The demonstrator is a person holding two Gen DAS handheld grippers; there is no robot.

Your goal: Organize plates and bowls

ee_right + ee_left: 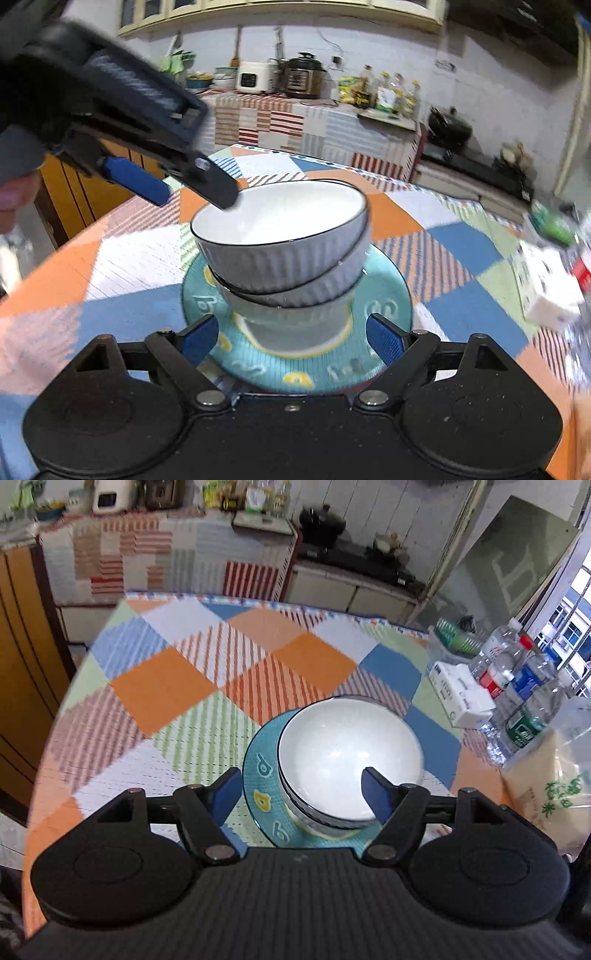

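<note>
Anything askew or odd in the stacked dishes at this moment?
Yes. The top white ribbed bowl sits tilted in the white ribbed bowl below it, its rim higher on the right, not nested flat. Both stand on the teal patterned plate. Nothing looks spilled or broken.

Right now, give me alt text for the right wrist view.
Two white ribbed bowls sit stacked, the top one tilted, on a teal plate on a checkered tablecloth. The open left gripper hovers at the top bowl's rim; the right gripper is open.

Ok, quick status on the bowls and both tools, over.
Left tool open, at top bowl's rim. Right tool open, empty. Bowls stacked on teal plate, top one tilted. Nothing in the way.
</note>
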